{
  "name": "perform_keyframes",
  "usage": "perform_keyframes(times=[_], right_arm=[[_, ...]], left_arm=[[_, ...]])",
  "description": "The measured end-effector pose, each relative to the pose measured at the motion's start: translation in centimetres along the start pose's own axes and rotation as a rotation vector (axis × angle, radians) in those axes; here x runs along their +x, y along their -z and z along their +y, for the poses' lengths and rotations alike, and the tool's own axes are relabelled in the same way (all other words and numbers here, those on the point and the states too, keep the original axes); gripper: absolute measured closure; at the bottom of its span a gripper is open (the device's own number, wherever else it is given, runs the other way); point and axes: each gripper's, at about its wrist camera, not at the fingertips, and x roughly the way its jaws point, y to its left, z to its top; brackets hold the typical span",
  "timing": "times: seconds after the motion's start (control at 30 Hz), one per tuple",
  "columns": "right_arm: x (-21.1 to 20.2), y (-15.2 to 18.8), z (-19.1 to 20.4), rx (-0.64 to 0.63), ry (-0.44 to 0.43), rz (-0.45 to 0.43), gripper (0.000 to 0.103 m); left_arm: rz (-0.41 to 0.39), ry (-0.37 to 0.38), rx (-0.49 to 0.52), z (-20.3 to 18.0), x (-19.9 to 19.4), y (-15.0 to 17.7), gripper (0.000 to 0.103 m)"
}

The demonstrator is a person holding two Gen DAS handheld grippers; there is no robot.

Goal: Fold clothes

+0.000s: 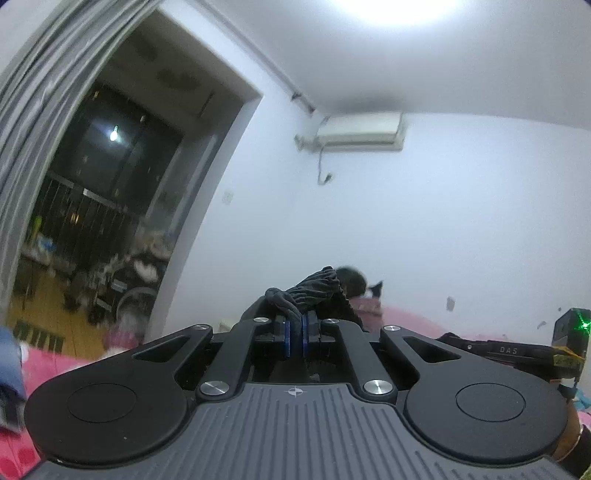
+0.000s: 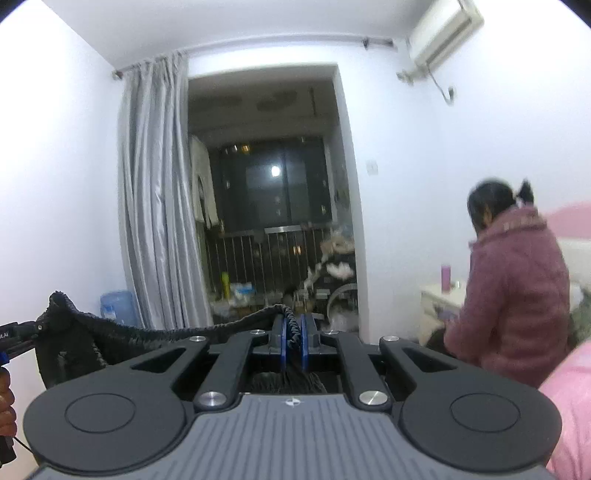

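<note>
Both grippers fill the lower frames: the left gripper has its jaws closed on a bunched hem of the dark knit garment, and the right gripper pinches its ribbed edge. It hangs stretched between them at lower left, off the pink bed. Likely a spreading lift; next calls for lowering it flat.

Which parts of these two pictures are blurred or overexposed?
Left wrist view: the ceiling light is blown out white, and the person behind the dark garment is blurred. Right wrist view: the person is blurred; the curtain bends from fisheye distortion.
</note>
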Motion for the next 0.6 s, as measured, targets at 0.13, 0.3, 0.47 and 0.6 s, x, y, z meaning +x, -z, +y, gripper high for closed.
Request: perform_keyframes(times=[0.13,0.3,0.47,0.6], right_arm=[[-1.7,-1.2,1.2,-0.033,-0.011,-0.048,0.094],[-3.6,-2.4,2.7,-0.07,-0.011,-0.09,0.094],[-5.4,-3.6,3.7,-0.09,-0.009,-0.129,0.094],[-6.9,-4.0,4.2,-0.096,-0.007,-0.169,0.094]], left_arm=[[-0.042,0.005,0.029,-1.8,-1.5,-1.4,0.099],[-0.07,0.015,0.071,-3.4,-2.7,-2.4,0.099],[-0.093,0.027,0.106,-4.5,-3.7,-3.5,0.099],[-0.113,0.036,0.139,-5.4,-4.8,-4.0,0.099]])
